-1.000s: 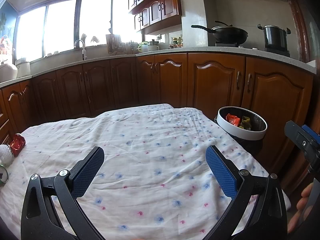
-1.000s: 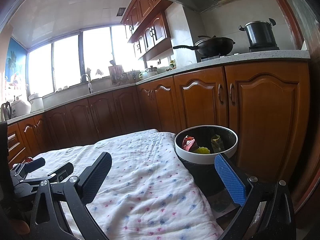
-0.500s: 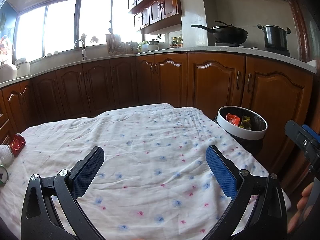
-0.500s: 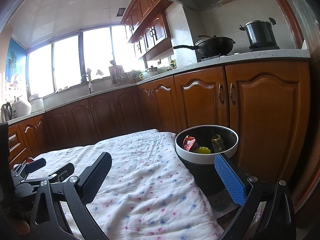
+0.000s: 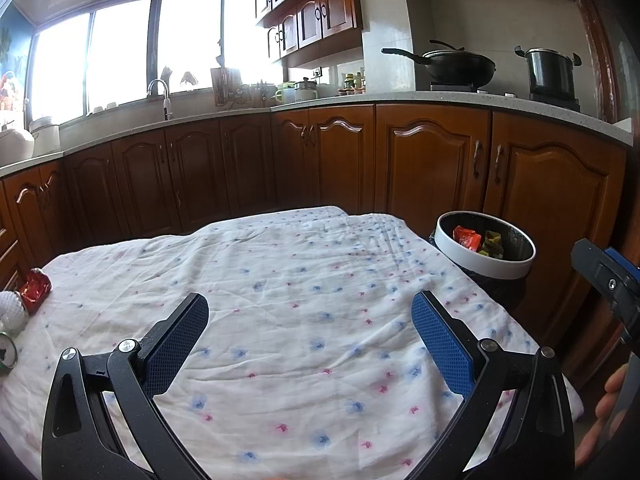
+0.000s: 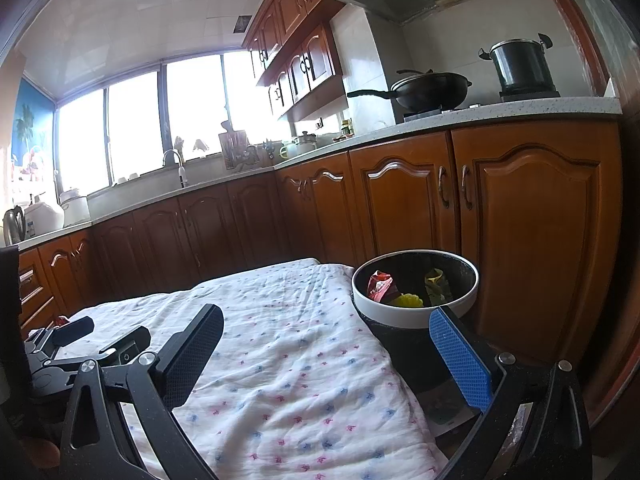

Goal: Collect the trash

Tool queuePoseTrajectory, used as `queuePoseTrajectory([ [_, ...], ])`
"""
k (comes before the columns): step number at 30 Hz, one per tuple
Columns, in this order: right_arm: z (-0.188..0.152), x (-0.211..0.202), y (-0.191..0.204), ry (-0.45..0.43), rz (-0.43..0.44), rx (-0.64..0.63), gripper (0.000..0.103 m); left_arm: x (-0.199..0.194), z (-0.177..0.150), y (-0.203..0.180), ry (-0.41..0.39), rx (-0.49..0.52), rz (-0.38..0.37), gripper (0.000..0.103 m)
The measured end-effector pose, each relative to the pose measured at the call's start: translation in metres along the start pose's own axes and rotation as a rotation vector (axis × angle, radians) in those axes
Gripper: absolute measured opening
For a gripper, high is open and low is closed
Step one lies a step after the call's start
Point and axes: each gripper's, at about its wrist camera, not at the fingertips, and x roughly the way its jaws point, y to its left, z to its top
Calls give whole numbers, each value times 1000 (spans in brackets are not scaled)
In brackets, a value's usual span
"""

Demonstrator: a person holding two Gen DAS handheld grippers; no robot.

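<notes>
A white-rimmed trash bin [image 5: 484, 265] stands beside the table's right edge; it also shows in the right wrist view [image 6: 416, 317]. It holds a red wrapper [image 5: 466, 237] and yellow-green scraps. My left gripper [image 5: 310, 332] is open and empty above the cloth-covered table [image 5: 304, 280]. My right gripper [image 6: 326, 344] is open and empty near the table's right side, close to the bin. A red crumpled wrapper [image 5: 35, 285], a white ball-like piece [image 5: 11, 313] and a can end [image 5: 6, 354] lie at the table's left edge.
Wooden kitchen cabinets [image 5: 420, 168] run behind the table and bin. On the counter are a wok [image 5: 456, 66] and a pot [image 5: 550, 74]. The right gripper's tip [image 5: 608, 276] shows at the right of the left wrist view.
</notes>
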Motion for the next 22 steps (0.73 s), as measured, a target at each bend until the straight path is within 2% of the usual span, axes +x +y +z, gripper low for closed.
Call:
queuePoseTrajectory([
  [14,-2,5,1,12,2,17,103,3,-1,2,7,5,-5,103],
  [22,-2,12,1,49,8,32,103,12,-1,8,28,10,-24,103],
])
